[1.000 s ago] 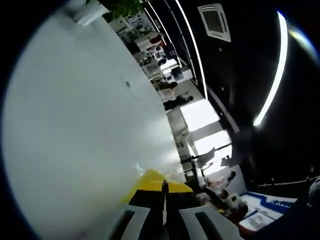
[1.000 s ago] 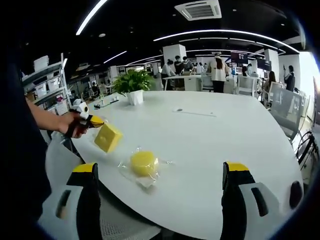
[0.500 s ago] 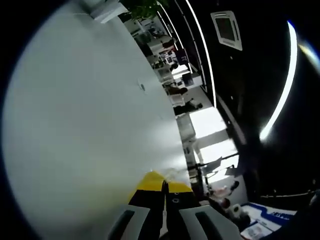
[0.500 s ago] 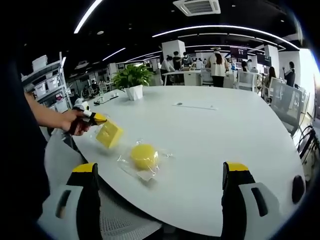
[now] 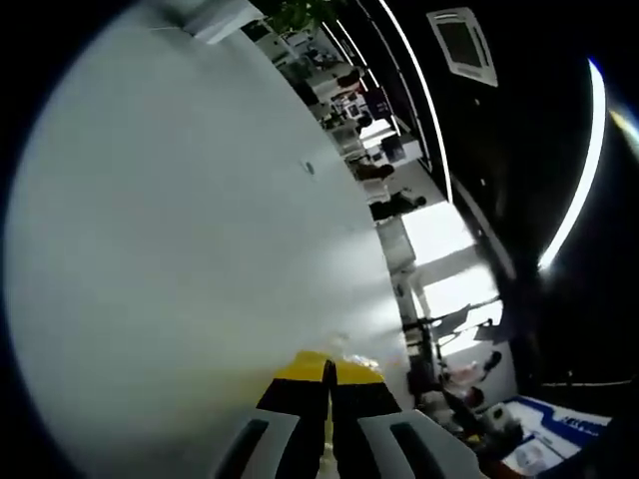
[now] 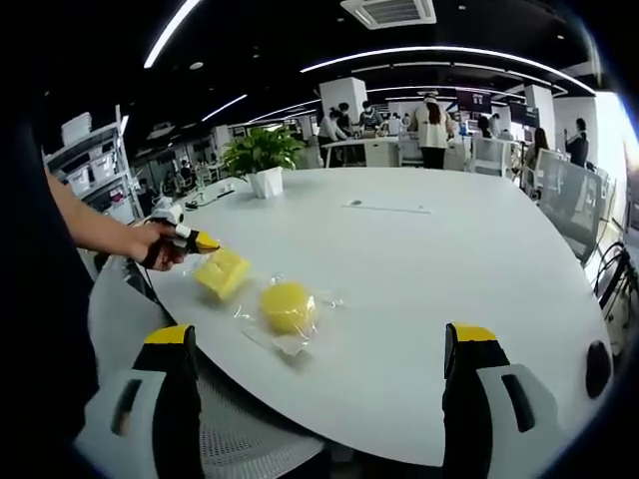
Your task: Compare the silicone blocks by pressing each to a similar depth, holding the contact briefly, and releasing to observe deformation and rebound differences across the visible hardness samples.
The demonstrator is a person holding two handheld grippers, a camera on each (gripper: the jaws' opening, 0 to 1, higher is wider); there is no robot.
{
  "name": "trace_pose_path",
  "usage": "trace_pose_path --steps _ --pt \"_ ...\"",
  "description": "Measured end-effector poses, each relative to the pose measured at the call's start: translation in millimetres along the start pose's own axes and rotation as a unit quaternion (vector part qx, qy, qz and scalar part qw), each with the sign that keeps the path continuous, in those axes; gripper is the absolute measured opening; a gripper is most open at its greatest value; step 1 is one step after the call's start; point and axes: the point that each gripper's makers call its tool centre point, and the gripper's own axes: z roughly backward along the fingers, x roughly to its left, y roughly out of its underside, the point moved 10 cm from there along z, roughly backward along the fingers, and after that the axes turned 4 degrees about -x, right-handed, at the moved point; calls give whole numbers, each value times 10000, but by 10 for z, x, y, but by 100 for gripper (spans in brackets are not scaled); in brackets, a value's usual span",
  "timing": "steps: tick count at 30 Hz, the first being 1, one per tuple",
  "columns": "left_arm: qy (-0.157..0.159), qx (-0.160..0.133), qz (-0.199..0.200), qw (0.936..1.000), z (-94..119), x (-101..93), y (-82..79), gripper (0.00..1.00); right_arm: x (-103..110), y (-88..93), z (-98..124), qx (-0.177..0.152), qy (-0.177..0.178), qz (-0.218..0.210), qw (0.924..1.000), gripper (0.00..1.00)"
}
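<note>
In the right gripper view I see my left gripper [image 6: 207, 242] clenched on the square yellow silicone block [image 6: 223, 272], which sits on the round white table [image 6: 419, 289] near its edge. Just beside it lies the round yellow silicone block [image 6: 287, 305] on clear plastic wrap [image 6: 284, 344]. My right gripper [image 6: 324, 384] hangs released, jaws wide apart, short of the table.

A plain white table [image 6: 419, 289] is seen. A yellow square block [image 6: 224, 272] and a yellow round block [image 6: 287, 306] in clear wrapping are shown. Black jaws tipped yellow are borne by the right gripper [image 6: 324, 394] and the left gripper [image 5: 327, 394]. Green leaves top a white plant pot [image 6: 266, 183].
</note>
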Motion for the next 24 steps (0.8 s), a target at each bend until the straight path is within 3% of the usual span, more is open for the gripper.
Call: trace_pose_path --steps 6,11,13,18,24 --pt "-73 -94 94 9999 -14 79 -24 0 -14 2 -7 -6 11 -40 10000 97" --pt "-195 -116 -156 9996 -49 120 -43 0 -17 9 -18 16 -5 -59 10000 97" --pt "-239 -80 33 9997 -59 152 -53 0 -11 10 -22 24 -6 -60 10000 97" --pt "-571 -4 -213 9981 -46 246 -39 0 -22 16 -26 51 -6 -73 10000 97" --pt "-596 39 -351 9976 -45 264 -22 0 -28 3 -31 55 18 -85 9999 97"
